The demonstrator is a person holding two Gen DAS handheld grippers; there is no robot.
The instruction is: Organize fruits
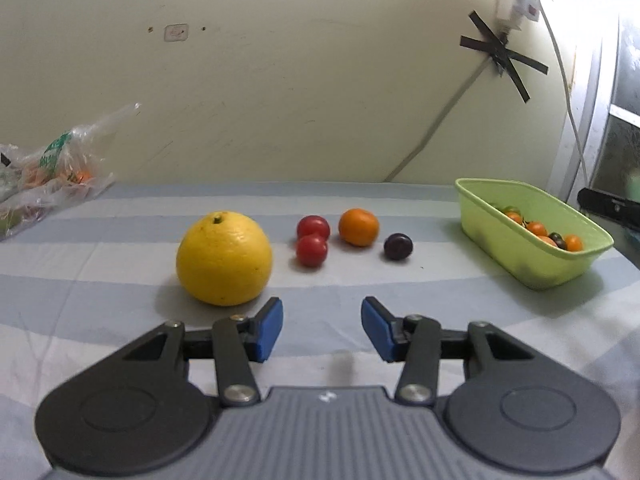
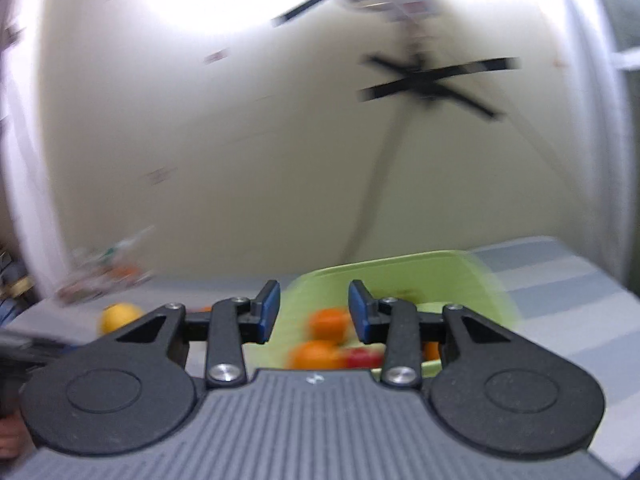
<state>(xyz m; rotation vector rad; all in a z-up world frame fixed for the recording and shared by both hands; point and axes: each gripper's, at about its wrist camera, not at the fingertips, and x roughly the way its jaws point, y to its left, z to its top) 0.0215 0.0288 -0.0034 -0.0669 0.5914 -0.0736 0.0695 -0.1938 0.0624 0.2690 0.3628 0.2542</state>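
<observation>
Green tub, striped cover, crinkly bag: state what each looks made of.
Light green rectangular tub: probably matte moulded plastic, with thin, even walls.
Blue-and-white striped cover: woven fabric with soft creases.
Clear crinkly bag: thin glossy plastic film, wrinkled and see-through.

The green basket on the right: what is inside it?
The green basket holds small orange fruits and a dark one; the blurred right wrist view adds a red one. Its near wall hides the bottom.
</observation>
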